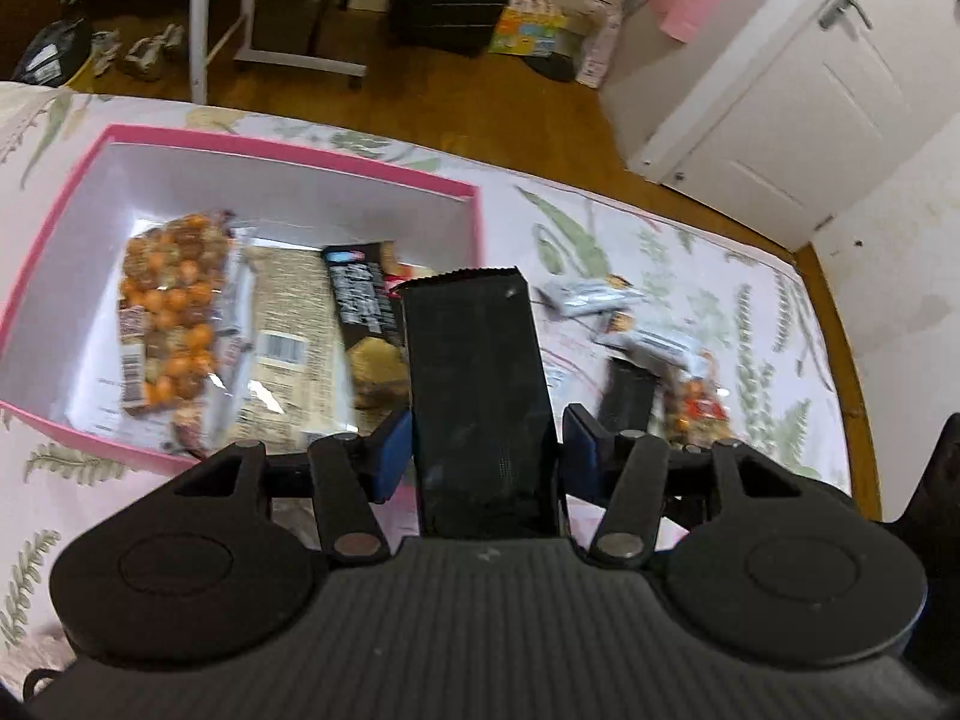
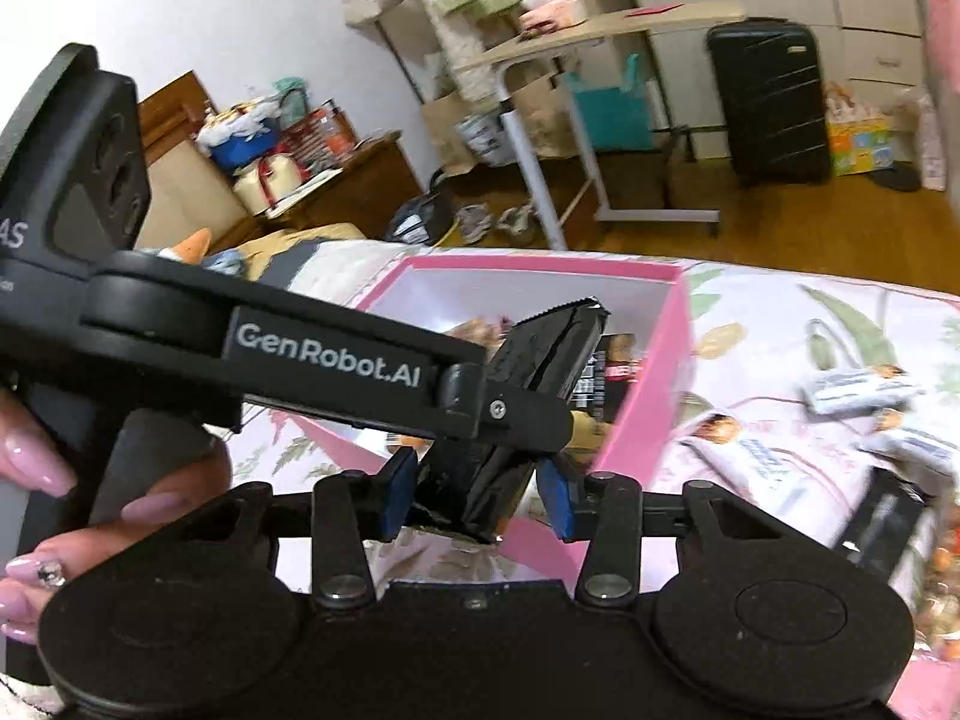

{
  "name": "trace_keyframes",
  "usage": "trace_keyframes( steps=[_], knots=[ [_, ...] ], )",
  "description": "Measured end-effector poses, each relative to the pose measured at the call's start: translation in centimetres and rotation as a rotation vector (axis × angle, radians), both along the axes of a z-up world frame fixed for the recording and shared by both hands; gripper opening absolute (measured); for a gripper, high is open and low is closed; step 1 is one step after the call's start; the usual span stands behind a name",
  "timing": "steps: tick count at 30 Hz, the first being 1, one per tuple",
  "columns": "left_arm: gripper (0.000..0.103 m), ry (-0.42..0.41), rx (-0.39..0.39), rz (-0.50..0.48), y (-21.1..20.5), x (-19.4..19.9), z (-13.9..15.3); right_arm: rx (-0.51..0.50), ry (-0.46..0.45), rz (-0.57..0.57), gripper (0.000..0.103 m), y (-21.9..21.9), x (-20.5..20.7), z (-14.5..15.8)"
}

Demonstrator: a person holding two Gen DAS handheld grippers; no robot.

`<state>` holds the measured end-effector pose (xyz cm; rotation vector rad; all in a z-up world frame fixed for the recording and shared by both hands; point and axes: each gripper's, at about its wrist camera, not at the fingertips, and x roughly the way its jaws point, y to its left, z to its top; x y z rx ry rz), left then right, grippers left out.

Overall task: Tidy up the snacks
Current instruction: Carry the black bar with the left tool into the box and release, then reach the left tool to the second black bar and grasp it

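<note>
Black foil is what I have hold of: a long black snack packet (image 1: 477,384) stands between the blue pads of my left gripper (image 1: 483,450), its serrated end pointing away from me and its long axis running straight out along the fingers. The left jaws are partly closed, the pads at or just off the packet's sides; I read it as gripped, since it stays up in the air. In the right wrist view the same packet's lower end sits between the pads of my right gripper (image 2: 474,495). Those jaws are also partly closed, but there is daylight on both sides, so I cannot tell whether they truly pinch it.

Landmark: the pink box (image 1: 288,153) on the flowered bed (image 1: 690,252). The packet hangs over the box's near right corner, tip aimed inward. Inside lie a bag of orange coated nuts (image 1: 171,306), a pale barcoded pack (image 1: 288,336) and a dark biscuit pack (image 1: 360,300). More loose snack packets (image 1: 594,294) lie on the bed to the right of the box.

My left hand is the nearer one, so I judge the next move is carrying the packet forward and leftward to lay it lengthwise beside the others.
</note>
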<state>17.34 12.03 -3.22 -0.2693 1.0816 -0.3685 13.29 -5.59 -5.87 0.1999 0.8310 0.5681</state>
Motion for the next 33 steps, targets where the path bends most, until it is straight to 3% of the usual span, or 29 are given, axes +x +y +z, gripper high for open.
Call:
trace_keyframes(
  steps=[12, 20, 23, 25, 29, 33],
  knots=[
    [0.052, -0.021, 0.015, 0.138, 4.4, 3.5, -4.4, -0.073, -0.009, 0.147, 0.047, 4.5, 5.8, -3.4],
    [0.052, -0.021, 0.076, 0.167, 4.4, 4.4, -6.8, -0.208, -0.034, 0.193, 0.048, 6.9, 6.3, -5.1],
    [0.054, -0.069, 0.138, 0.17, 4.1, 3.8, -6.6, -0.235, -0.116, 0.139, 0.052, 6.6, 4.8, -4.2],
    [0.054, -0.09, 0.128, 0.168, 4.2, 3.2, -5.9, -0.223, -0.159, 0.105, 0.053, 6.0, 3.5, -3.2],
    [0.053, -0.131, 0.125, 0.121, 3.9, 1.4, -4.0, -0.168, -0.167, 0.05, 0.053, 3.1, 0.6, -1.1],
    [0.052, -0.174, 0.092, 0.04, 2.6, -0.8, -1.4, -0.182, -0.153, -0.004, 0.054, -0.3, -2.3, 0.4]
  ],
)
